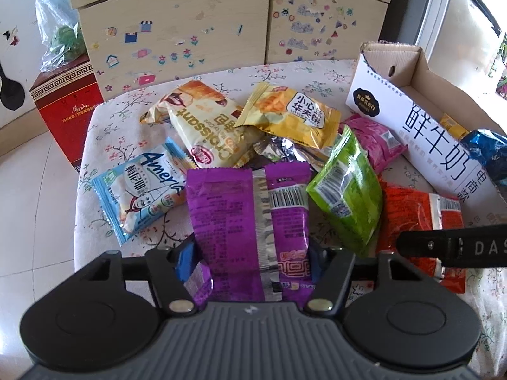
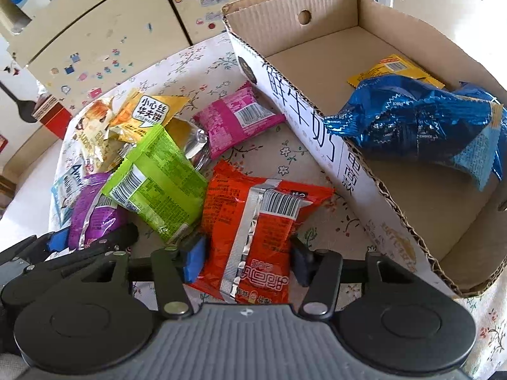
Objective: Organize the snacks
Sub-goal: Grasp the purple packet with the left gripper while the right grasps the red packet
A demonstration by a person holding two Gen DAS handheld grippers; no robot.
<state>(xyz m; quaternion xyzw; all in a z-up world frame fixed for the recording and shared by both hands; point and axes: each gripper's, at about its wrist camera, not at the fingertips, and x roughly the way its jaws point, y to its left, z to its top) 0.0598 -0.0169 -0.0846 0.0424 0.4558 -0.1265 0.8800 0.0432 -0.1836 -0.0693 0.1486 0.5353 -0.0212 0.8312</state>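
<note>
Right up close, left claw pinches the purple packet, right claw pinches the orange packet, both on the table. Slick foil could slip before reaching the cardboard box beyond.

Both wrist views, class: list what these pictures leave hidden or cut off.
- Purple packet: left view, bottom edge hidden by the left gripper.
- Orange packet: right view, bottom edge behind the right gripper.
- Yellow packet in the cardboard box: mostly covered by the blue bag.
</note>
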